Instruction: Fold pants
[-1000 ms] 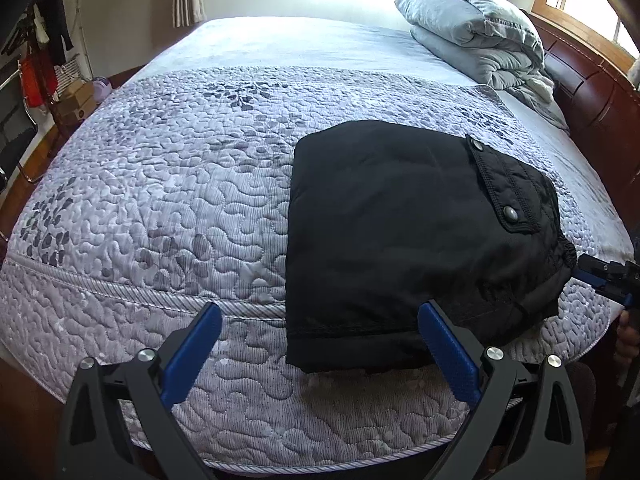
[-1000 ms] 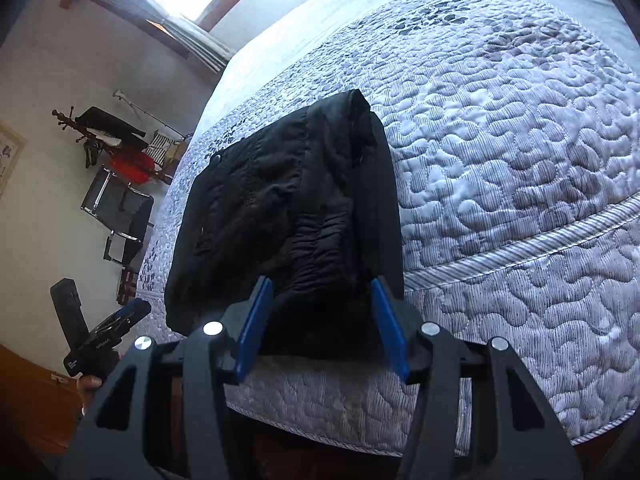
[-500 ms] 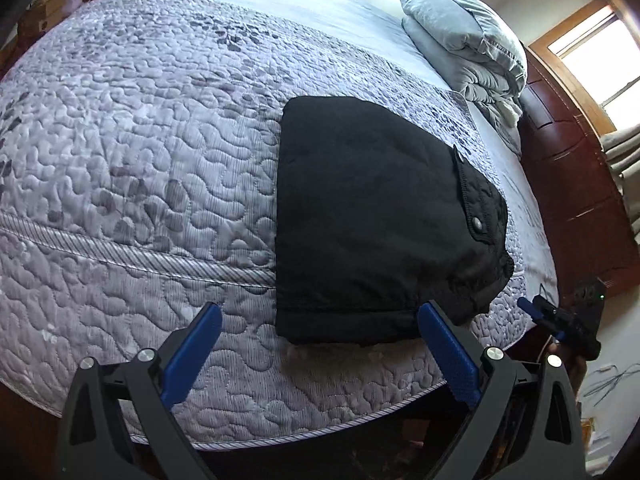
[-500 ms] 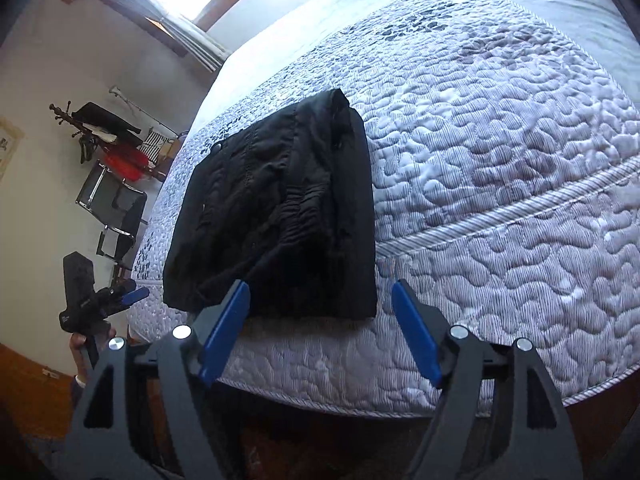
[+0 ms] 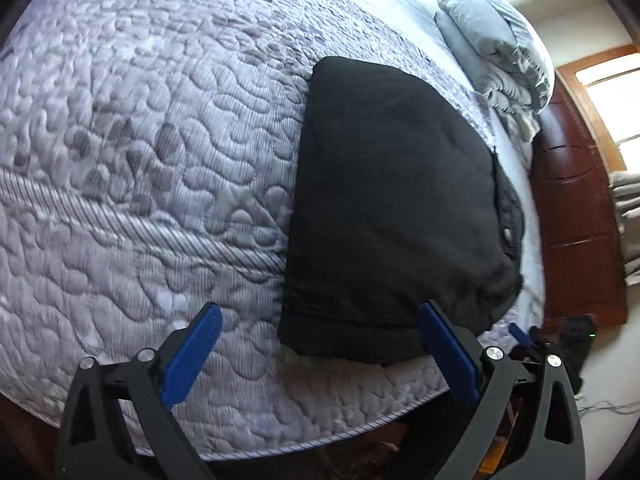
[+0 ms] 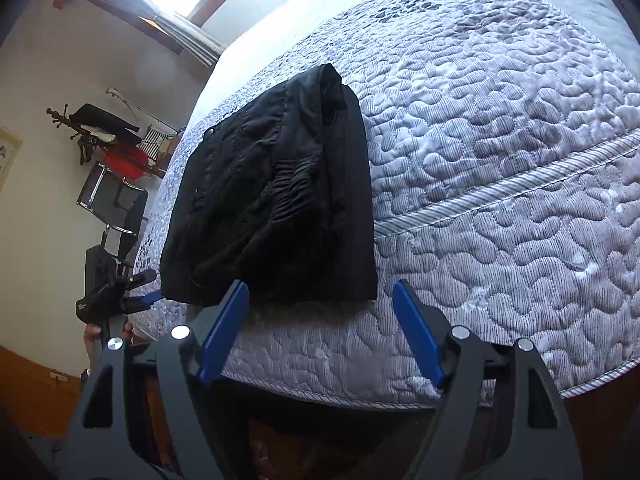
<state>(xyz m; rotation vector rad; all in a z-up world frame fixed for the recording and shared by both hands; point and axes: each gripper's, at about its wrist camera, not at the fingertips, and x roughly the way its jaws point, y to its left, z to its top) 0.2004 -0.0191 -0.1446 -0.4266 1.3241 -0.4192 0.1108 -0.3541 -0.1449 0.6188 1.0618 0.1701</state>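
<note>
The black pants lie folded into a thick rectangle on the quilted grey bedspread, near the bed's front edge. My left gripper hovers open just in front of their near edge, its right finger overlapping the near corner without pinching. In the right wrist view the pants show a gathered waistband on top. My right gripper is open at their other near corner, with nothing between the pads. Each gripper shows in the other's view: the right gripper and the left gripper.
A folded grey duvet and pillow lie at the head of the bed, by a dark wooden headboard. A chair and a rack holding a red item stand against the wall. The bed's edge runs just below my fingers.
The right jaws have widened and drawn back off the pants' near edge. The left gripper has tipped downward, rolled and come closer to the pants. The pants have stayed put.
</note>
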